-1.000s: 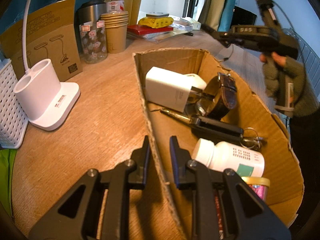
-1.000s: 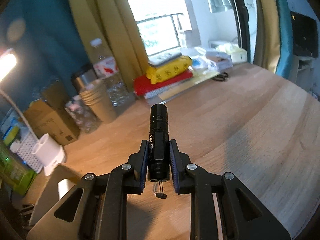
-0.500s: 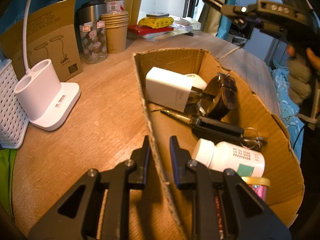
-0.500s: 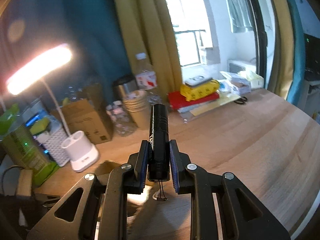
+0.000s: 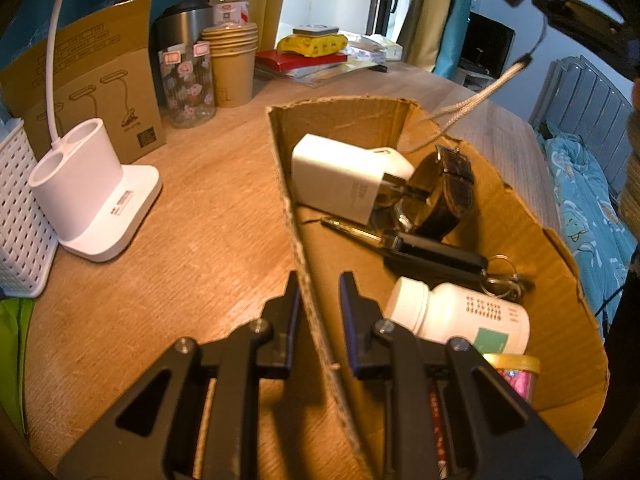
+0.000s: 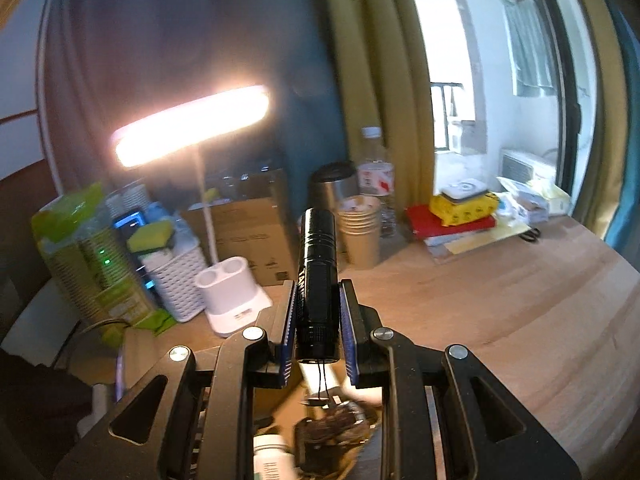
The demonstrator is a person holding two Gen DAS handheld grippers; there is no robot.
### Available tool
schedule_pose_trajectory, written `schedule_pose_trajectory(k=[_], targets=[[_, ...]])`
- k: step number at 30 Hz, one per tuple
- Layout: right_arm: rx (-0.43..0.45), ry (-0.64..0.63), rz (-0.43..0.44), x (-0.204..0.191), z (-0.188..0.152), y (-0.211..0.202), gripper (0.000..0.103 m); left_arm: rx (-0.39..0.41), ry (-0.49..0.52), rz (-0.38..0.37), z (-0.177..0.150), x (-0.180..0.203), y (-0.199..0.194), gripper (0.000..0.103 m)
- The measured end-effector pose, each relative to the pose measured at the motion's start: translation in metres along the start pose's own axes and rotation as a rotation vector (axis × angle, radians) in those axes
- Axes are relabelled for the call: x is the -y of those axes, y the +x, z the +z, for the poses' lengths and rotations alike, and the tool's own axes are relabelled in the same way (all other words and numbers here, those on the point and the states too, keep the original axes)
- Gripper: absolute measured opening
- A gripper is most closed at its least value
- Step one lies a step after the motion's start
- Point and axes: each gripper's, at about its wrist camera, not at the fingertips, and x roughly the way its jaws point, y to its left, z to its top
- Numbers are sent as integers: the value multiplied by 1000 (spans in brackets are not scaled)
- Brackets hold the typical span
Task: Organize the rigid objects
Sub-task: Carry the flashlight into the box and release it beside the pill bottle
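My left gripper (image 5: 320,304) is shut on the near wall of an open cardboard box (image 5: 520,216), the edge standing between its fingers. Inside the box lie a white charger (image 5: 340,176), a dark watch (image 5: 448,196), a black key fob with rings (image 5: 436,256), a white pill bottle (image 5: 460,316) and a small pink tin (image 5: 512,372). My right gripper (image 6: 318,316) is shut on a black flashlight (image 6: 318,280), held in the air over the box. The flashlight's cord (image 5: 480,100) dangles over the box's far corner.
On the wooden table left of the box stand a white lamp base (image 5: 88,200), a white basket (image 5: 16,208), a brown carton (image 5: 92,80), a glass jar (image 5: 188,80) and stacked paper cups (image 5: 232,64). Books (image 5: 304,56) lie behind. The lit lamp head (image 6: 192,124) hangs above.
My right gripper has carried the flashlight up and leftward, from the bare table side to above the box; its cord now hangs over the box. The left gripper has stayed put.
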Motion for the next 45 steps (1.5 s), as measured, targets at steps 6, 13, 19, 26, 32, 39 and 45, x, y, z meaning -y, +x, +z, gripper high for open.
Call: schedule_pose_trajectory(k=[6, 13, 19, 26, 32, 39, 45], targets=[[-9, -15, 37, -15, -4, 0, 21, 0, 0, 0, 0, 0, 0, 20], [-57, 3, 48, -17, -20, 10, 21, 0, 0, 0, 0, 0, 0, 20], [-123, 19, 61, -14, -39, 23, 21, 0, 0, 0, 0, 0, 0, 20], [-227, 4, 63, -19, -64, 45, 21, 0, 0, 0, 0, 0, 0, 20], [-281, -79, 13, -32, -77, 54, 21, 0, -2, -2, 0, 0, 0, 20], [-335, -178, -29, -45, -88, 59, 21, 0, -4, -5, 0, -1, -1, 20], [-358, -201, -41, -48, -91, 63, 21, 0, -4, -5, 0, -1, -1, 20]])
